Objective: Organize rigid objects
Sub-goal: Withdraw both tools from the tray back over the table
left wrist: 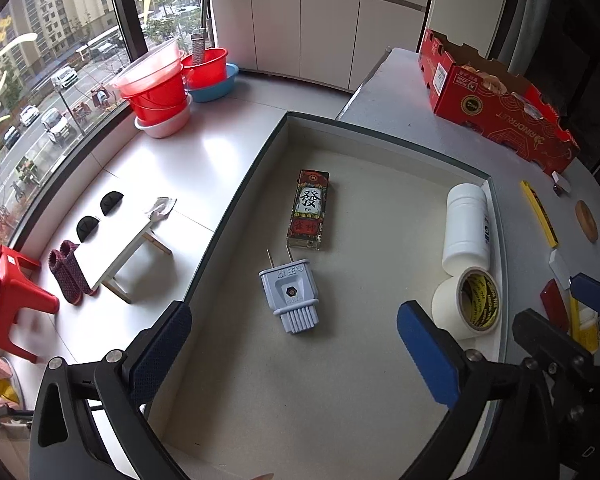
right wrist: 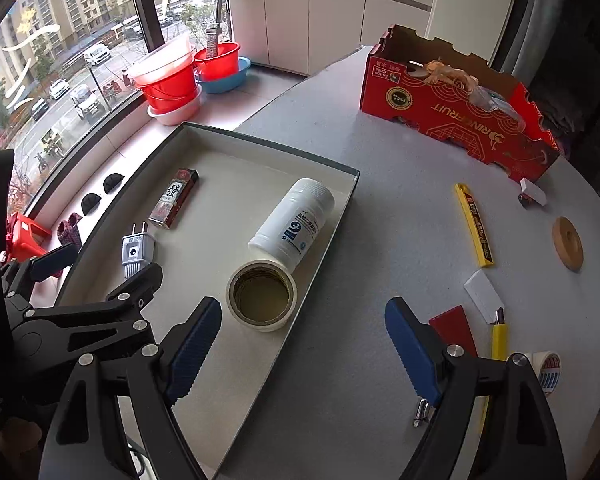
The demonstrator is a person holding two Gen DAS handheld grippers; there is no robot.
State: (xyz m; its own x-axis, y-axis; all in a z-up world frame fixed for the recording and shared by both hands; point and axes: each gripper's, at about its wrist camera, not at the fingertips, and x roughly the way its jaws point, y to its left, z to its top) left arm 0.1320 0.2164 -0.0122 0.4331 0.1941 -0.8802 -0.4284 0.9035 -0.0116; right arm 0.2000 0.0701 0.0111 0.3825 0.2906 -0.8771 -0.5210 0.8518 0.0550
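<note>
A shallow white tray (left wrist: 380,380) (right wrist: 260,364) on the grey table holds a card box (left wrist: 309,209) (right wrist: 174,197), a grey plug (left wrist: 290,292) (right wrist: 137,249), a white bottle (left wrist: 465,227) (right wrist: 294,224) lying on its side and a roll of tape (left wrist: 468,303) (right wrist: 262,299). My left gripper (left wrist: 292,344) hovers open and empty over the tray near the plug. My right gripper (right wrist: 304,348) is open and empty above the tray's right rim, near the tape. On the table lie a yellow cutter (right wrist: 473,224), a wooden disc (right wrist: 567,243), a red block (right wrist: 454,328) and a white piece (right wrist: 483,291).
A red cardboard fruit box (left wrist: 496,104) (right wrist: 456,104) stands at the back of the table. A small tape roll (right wrist: 548,372), a yellow-handled tool (right wrist: 499,336) and a small white block (right wrist: 533,193) lie at the right. Left of the table are the floor and window.
</note>
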